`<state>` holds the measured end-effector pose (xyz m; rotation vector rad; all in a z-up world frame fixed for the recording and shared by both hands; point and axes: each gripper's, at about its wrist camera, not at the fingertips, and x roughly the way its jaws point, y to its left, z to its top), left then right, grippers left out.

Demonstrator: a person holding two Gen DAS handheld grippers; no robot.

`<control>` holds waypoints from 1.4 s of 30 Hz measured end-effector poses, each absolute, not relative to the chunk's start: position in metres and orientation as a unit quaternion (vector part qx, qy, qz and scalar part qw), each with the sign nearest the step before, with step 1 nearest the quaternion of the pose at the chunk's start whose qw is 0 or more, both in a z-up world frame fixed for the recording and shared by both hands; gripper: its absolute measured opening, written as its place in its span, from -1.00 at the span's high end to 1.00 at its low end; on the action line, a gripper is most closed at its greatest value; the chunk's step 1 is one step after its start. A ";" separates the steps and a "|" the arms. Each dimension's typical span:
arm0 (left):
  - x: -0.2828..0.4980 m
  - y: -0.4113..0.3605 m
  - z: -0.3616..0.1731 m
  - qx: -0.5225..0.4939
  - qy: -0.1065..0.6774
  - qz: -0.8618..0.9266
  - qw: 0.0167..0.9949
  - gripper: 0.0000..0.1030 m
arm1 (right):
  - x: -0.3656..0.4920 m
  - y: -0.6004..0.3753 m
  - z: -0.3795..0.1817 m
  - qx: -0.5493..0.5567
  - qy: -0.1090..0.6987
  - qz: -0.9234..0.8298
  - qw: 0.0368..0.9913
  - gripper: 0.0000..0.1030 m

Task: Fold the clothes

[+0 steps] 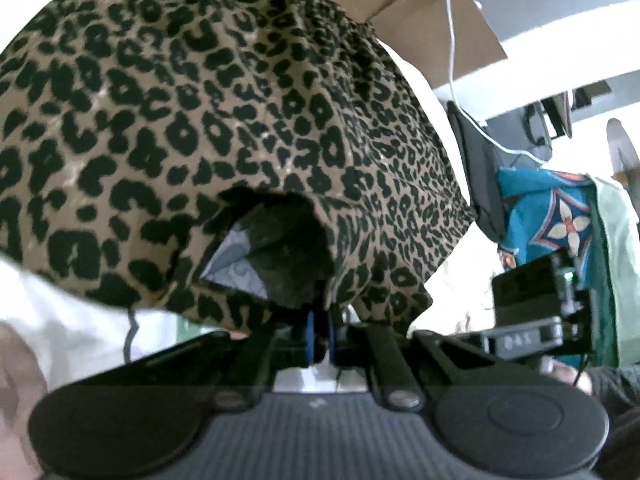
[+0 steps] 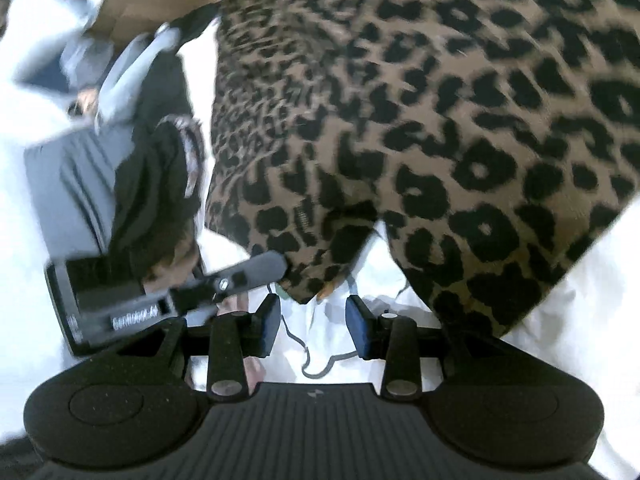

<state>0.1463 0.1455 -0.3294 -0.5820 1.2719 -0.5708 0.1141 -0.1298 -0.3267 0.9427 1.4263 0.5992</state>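
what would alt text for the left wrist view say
A leopard-print garment fills most of the view, its near hem pinched in the shut left gripper. It lies on a white surface, with a cardboard box and teal patterned fabric to the right.

Left wrist view: mounted just behind the left claw [image 1: 320, 338], facing forward and downward along its fingers, very close to the leopard-print garment [image 1: 208, 120], with a cardboard box [image 1: 420, 12] beyond. Right wrist view: same mounting behind the right claw [image 2: 314, 326], angled down, equally close. Shared by both: the leopard-print garment [image 2: 440, 120] and the white surface [image 2: 580, 340] beneath.
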 end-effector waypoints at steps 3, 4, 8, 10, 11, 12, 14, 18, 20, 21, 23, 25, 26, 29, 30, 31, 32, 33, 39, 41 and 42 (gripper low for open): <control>0.142 0.146 -0.330 -0.271 0.576 -0.263 0.725 0.92 | 0.111 -0.136 -0.340 0.460 0.617 0.232 0.595 0.18; 0.141 0.146 -0.330 -0.273 0.576 -0.266 0.724 0.92 | 0.110 -0.138 -0.343 0.472 0.616 0.225 0.589 0.18; 0.139 0.144 -0.330 -0.279 0.576 -0.265 0.721 0.94 | 0.109 -0.140 -0.351 0.508 0.610 0.208 0.571 0.18; 0.138 0.146 -0.332 -0.288 0.577 -0.263 0.717 0.94 | 0.108 -0.138 -0.354 0.523 0.606 0.204 0.563 0.18; 0.137 0.147 -0.333 -0.293 0.578 -0.262 0.715 0.94 | 0.108 -0.138 -0.356 0.530 0.604 0.202 0.559 0.18; 0.136 0.147 -0.334 -0.297 0.578 -0.261 0.714 0.94 | 0.108 -0.137 -0.357 0.537 0.602 0.200 0.556 0.18; 0.133 0.147 -0.335 -0.303 0.581 -0.259 0.710 0.95 | 0.109 -0.135 -0.358 0.543 0.600 0.198 0.553 0.18; 0.130 0.145 -0.337 -0.310 0.584 -0.259 0.704 0.95 | 0.107 -0.136 -0.362 0.551 0.602 0.193 0.544 0.18; 0.130 0.145 -0.337 -0.313 0.584 -0.265 0.700 0.96 | 0.105 -0.138 -0.365 0.561 0.602 0.188 0.536 0.18; 0.129 0.145 -0.336 -0.313 0.584 -0.268 0.700 0.96 | 0.104 -0.139 -0.366 0.568 0.601 0.184 0.530 0.18; 0.128 0.145 -0.335 -0.313 0.583 -0.272 0.698 0.97 | 0.102 -0.143 -0.369 0.578 0.599 0.178 0.525 0.19; 0.127 0.144 -0.334 -0.317 0.583 -0.276 0.696 0.97 | 0.101 -0.144 -0.369 0.582 0.598 0.175 0.523 0.20; 0.126 0.143 -0.334 -0.319 0.582 -0.278 0.695 0.97 | 0.101 -0.145 -0.370 0.584 0.598 0.174 0.521 0.22; 0.126 0.141 -0.335 -0.319 0.584 -0.281 0.692 0.97 | 0.100 -0.145 -0.370 0.589 0.596 0.178 0.517 0.54; 0.126 0.140 -0.335 -0.318 0.585 -0.281 0.691 0.97 | 0.101 -0.145 -0.369 0.587 0.595 0.180 0.519 0.60; 0.126 0.139 -0.336 -0.318 0.586 -0.282 0.690 0.97 | 0.101 -0.146 -0.368 0.583 0.594 0.184 0.523 0.70; 0.126 0.138 -0.335 -0.315 0.587 -0.284 0.690 0.97 | 0.103 -0.147 -0.366 0.579 0.594 0.186 0.526 0.75; 0.126 0.138 -0.333 -0.307 0.588 -0.288 0.691 0.96 | 0.103 -0.148 -0.365 0.577 0.594 0.187 0.528 0.76; 0.130 0.154 -0.317 -0.266 0.588 -0.278 0.712 0.85 | 0.103 -0.161 -0.362 0.555 0.598 0.182 0.548 0.84; 0.132 0.169 -0.314 -0.262 0.585 -0.256 0.723 0.78 | 0.104 -0.164 -0.360 0.546 0.600 0.181 0.556 0.85; 0.134 0.177 -0.312 -0.259 0.584 -0.243 0.730 0.76 | 0.103 -0.166 -0.359 0.541 0.601 0.182 0.559 0.85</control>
